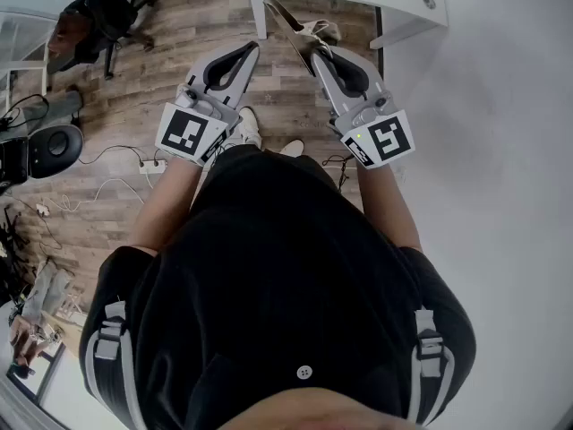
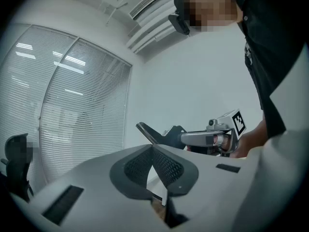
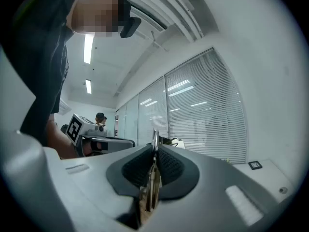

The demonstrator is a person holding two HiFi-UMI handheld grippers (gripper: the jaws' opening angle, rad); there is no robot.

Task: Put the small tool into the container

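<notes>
shiny metal small tool (image 3: 154, 144), matt wood-grain floor (image 1: 179, 47).

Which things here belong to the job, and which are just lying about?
Job: tool, held in right gripper; left gripper, shut, empty. No container in view.
Lying about: chair, power strip, floor cables.

**Operator and hand-held rig.** A black short-sleeved top (image 1: 286, 267) is worn, crossed at each shoulder by grey buckled straps (image 1: 107, 339), and white shoes (image 1: 245, 131) are worn. The left gripper (image 1: 243, 54) and right gripper (image 1: 318, 57) are formed as grey shells lined with dark ribbed pads (image 3: 169, 170). Each is capped by a white cube (image 1: 190, 134) printed with black square markers.
</notes>
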